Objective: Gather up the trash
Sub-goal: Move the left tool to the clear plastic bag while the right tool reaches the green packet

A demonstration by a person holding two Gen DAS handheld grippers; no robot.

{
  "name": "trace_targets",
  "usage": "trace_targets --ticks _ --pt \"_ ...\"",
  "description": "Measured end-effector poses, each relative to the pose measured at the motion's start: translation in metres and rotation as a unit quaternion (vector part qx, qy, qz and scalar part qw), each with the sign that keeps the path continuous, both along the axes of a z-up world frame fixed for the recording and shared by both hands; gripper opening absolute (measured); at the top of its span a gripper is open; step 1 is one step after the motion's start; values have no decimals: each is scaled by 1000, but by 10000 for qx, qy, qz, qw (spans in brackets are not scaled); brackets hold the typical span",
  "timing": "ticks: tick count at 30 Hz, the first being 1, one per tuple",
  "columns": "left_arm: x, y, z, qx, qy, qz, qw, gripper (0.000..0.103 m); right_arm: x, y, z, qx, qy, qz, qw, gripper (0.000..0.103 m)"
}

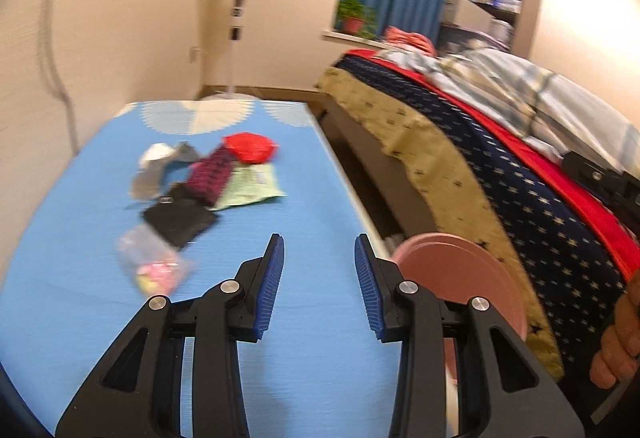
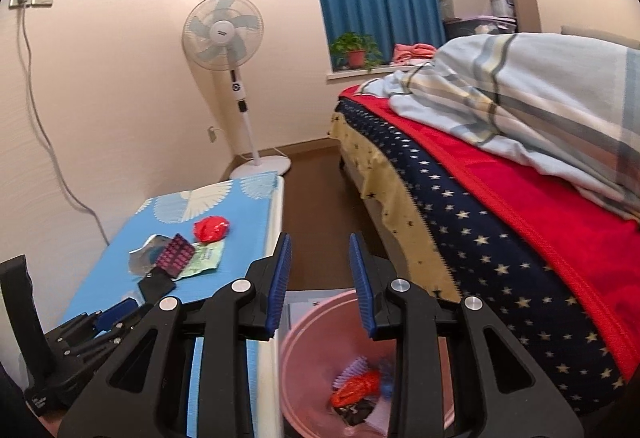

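Observation:
Several pieces of trash lie on the blue tablecloth [image 1: 304, 198]: a red crumpled wrapper [image 1: 250, 147], a magenta blister pack [image 1: 210, 174], a green packet [image 1: 252, 186], a black wrapper [image 1: 178, 218], a silver foil [image 1: 154, 168] and a clear bag with pink and yellow bits [image 1: 154, 264]. My left gripper [image 1: 319, 270] is open and empty above the table, short of the pile. My right gripper [image 2: 320, 274] is open and empty above the pink bin [image 2: 304, 350], which holds a red wrapper [image 2: 356, 388] and other scraps. The bin's rim [image 1: 460, 270] shows in the left view.
A bed [image 2: 500, 230] with a starred cover, red blanket and striped quilt stands right of the bin. A standing fan [image 2: 224, 34] is at the wall behind the table. The left gripper body [image 2: 80, 334] shows at the right view's lower left.

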State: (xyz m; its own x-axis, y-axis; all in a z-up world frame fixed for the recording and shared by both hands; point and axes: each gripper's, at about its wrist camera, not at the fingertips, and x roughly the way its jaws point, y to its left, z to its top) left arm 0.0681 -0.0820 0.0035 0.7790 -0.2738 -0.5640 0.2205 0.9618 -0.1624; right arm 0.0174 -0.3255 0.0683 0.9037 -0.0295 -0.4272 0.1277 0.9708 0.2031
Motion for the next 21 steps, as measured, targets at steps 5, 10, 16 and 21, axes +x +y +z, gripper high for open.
trace_targets --ticks 5,10,16,21 --pt "8 24 -5 107 45 555 9984 37 12 14 -5 59 -4 209 9998 26" --pt "19 43 -18 158 218 978 9948 37 27 24 -13 139 53 359 9992 23" --pt "32 57 -33 232 425 1342 9898 41 41 33 -20 180 90 489 9986 21" --pt "44 70 -46 220 637 1648 9840 53 52 36 -28 206 156 563 9981 20"
